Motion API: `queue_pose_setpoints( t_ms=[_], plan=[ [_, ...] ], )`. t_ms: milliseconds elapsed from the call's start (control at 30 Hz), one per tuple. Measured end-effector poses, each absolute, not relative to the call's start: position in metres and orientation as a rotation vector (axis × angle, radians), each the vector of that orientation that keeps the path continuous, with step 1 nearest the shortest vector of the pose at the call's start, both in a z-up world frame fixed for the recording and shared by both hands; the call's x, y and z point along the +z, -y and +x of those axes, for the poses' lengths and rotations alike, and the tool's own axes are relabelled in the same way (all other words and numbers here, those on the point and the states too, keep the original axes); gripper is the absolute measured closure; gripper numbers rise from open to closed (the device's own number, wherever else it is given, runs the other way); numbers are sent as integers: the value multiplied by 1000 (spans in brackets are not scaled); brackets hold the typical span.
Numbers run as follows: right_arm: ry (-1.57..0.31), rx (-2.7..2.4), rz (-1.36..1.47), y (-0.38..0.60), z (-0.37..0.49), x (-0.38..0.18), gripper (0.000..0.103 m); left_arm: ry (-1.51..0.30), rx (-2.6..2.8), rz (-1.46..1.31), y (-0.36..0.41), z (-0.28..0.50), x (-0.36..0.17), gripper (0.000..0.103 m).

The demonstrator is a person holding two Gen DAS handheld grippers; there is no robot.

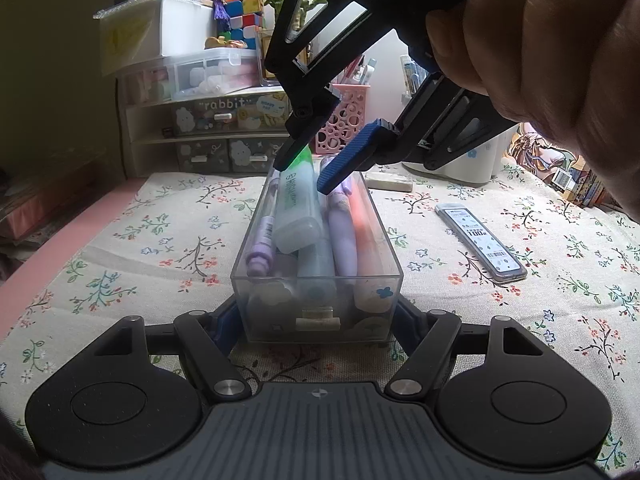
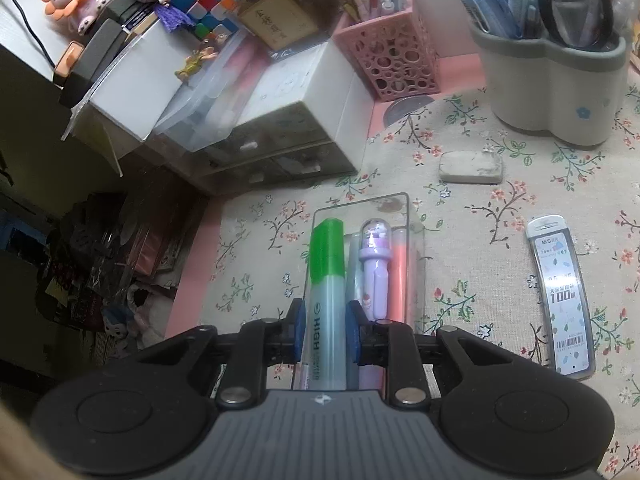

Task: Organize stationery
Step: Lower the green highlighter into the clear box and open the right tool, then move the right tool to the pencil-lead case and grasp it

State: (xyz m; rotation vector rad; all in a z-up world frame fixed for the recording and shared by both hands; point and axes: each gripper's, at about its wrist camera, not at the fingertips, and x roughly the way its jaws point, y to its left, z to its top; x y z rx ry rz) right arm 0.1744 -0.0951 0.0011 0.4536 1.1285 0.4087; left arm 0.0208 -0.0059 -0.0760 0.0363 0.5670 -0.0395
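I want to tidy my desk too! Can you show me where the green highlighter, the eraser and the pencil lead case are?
green highlighter (image 2: pixel 325 312): right wrist view, on its pale barrel.
eraser (image 2: pixel 470 166): right wrist view, on its top face.
pencil lead case (image 1: pixel 482 243): left wrist view, on its label.

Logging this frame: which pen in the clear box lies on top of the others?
The green-capped highlighter, resting across the purple and orange pens, between the right tool's fingers.
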Motion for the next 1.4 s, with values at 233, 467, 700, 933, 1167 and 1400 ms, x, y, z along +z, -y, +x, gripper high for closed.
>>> queue_pose_setpoints(
  t_ms=[233, 467, 700, 933, 1167, 1400],
  plan=[
    [-1107, 448, 456, 99, 173, 2, 81, -567, -39, 36, 6, 21, -76, 31],
    [-1079, 493, 441, 98, 172, 4, 81, -567, -39, 36, 6, 21, -76, 31],
    [-1007, 469, 449, 119, 171, 14, 81, -567, -41, 35, 6, 21, -76, 31],
    [-995, 247, 450, 193, 176, -7, 81, -566, -41, 35, 7, 21, -76, 31],
    [-1025, 155, 448, 226, 169, -33, 81, -567, -41, 36, 7, 21, -76, 31],
    [-1025, 190, 408, 220, 164, -32, 81, -567, -41, 35, 7, 21, -76, 31]
  ],
)
